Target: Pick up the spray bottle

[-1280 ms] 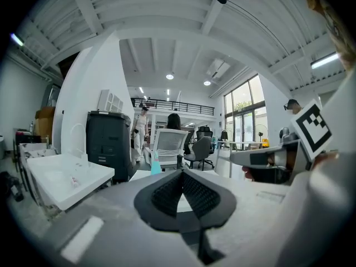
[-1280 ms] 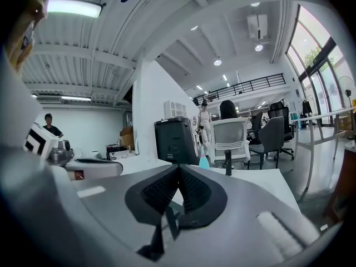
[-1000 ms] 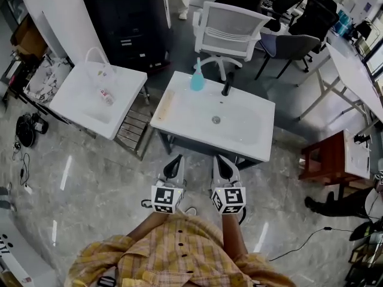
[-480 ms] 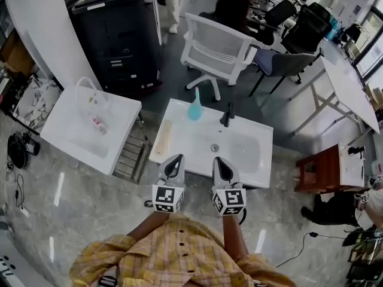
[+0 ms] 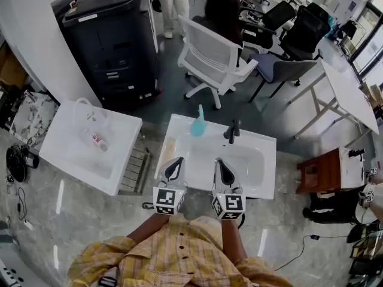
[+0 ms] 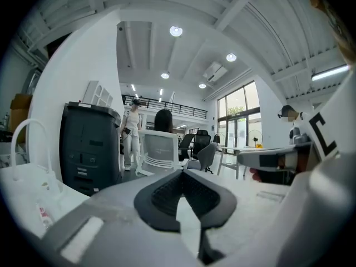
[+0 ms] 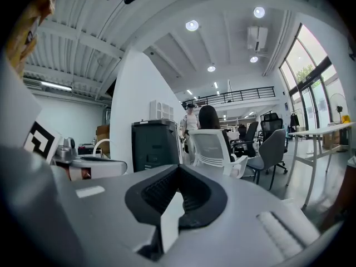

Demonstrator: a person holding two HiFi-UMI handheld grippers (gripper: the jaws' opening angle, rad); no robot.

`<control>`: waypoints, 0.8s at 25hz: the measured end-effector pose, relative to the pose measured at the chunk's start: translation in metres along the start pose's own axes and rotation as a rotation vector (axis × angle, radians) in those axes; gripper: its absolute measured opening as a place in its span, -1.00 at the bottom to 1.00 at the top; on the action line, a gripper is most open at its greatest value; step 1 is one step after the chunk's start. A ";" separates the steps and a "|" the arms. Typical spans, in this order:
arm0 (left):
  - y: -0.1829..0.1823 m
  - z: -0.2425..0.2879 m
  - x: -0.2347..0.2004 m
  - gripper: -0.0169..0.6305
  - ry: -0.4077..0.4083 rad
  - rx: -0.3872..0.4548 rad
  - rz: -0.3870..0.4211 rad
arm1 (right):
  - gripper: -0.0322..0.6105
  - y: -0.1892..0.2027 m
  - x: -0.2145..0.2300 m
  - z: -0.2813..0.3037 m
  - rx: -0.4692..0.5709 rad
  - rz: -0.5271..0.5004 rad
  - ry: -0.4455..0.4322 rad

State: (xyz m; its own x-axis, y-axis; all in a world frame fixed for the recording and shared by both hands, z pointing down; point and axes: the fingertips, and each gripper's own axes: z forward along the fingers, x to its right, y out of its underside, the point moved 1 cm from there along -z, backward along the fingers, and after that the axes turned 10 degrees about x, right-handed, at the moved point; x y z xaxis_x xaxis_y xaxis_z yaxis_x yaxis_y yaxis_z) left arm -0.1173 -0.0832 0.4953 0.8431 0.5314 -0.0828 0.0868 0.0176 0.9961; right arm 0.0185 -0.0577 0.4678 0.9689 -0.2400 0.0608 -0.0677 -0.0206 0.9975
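Well beyond the fingers [image 5: 173, 170] stands the spray bottle [image 5: 197, 127].

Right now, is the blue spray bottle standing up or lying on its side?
Standing up: the spray bottle rests base-down on the sink rim, narrow neck pointing upward.

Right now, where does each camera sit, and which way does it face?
Head view: on the person's head, looking steeply down at the sink with the spray bottle; checked shirt, left gripper and right gripper show.
Left gripper view: on that gripper, level along its shut jaws.
Right gripper view: likewise, jaws shut.
Shared: both gripper views show the black cabinet and white chair.
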 end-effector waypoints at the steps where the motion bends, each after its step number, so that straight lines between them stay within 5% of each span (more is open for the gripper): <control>1: 0.003 0.002 -0.002 -0.96 -0.003 -0.007 -0.007 | -0.89 0.000 0.002 0.001 0.000 0.001 0.009; 20: 0.038 0.071 0.001 -0.96 -0.056 -0.081 0.016 | -0.89 0.041 0.053 0.051 -0.065 0.049 -0.059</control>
State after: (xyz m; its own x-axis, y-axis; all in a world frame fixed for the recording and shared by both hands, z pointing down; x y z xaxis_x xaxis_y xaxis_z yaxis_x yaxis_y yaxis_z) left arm -0.0754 -0.1418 0.5313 0.8726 0.4840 -0.0661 0.0318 0.0787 0.9964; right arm 0.0549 -0.1204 0.5101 0.9489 -0.2959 0.1092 -0.0970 0.0556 0.9937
